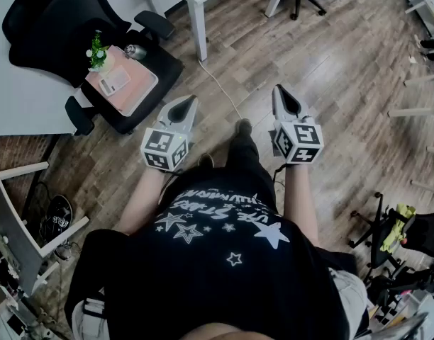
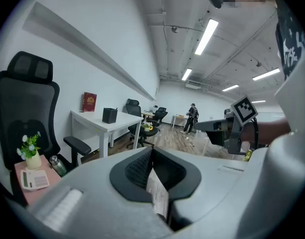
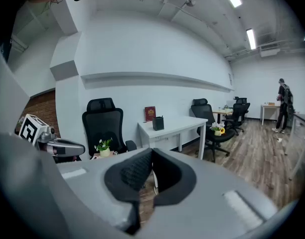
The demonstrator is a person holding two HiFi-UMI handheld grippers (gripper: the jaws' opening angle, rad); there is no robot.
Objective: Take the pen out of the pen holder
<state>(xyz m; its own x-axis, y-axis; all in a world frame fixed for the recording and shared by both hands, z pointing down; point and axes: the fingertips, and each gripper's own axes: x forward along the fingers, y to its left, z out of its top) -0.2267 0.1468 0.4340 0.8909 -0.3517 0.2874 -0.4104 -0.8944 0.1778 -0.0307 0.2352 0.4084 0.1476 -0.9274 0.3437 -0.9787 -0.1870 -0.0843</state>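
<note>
The pen holder [image 2: 109, 115] is a small black box on a white desk [image 2: 117, 125] across the room, also seen in the right gripper view [image 3: 158, 123]. Any pen in it is too small to make out. I stand on the wood floor, holding both grippers out in front of my chest, far from the desk. My left gripper [image 1: 192, 99] has its jaws together [image 2: 152, 151] with nothing held. My right gripper [image 1: 278, 88] is shut and empty as well [image 3: 152, 152]. Each gripper shows in the other's view, the right gripper [image 2: 212, 128] and the left gripper [image 3: 68, 147].
A black office chair [image 1: 125, 83] at my left carries a pink tray [image 1: 121, 83] with a small potted plant [image 1: 97, 52] and a bottle [image 1: 135, 51]. A red book [image 2: 89, 102] stands on the desk. A white cable [image 1: 220, 87] lies on the floor. A person [image 2: 192, 117] stands far off.
</note>
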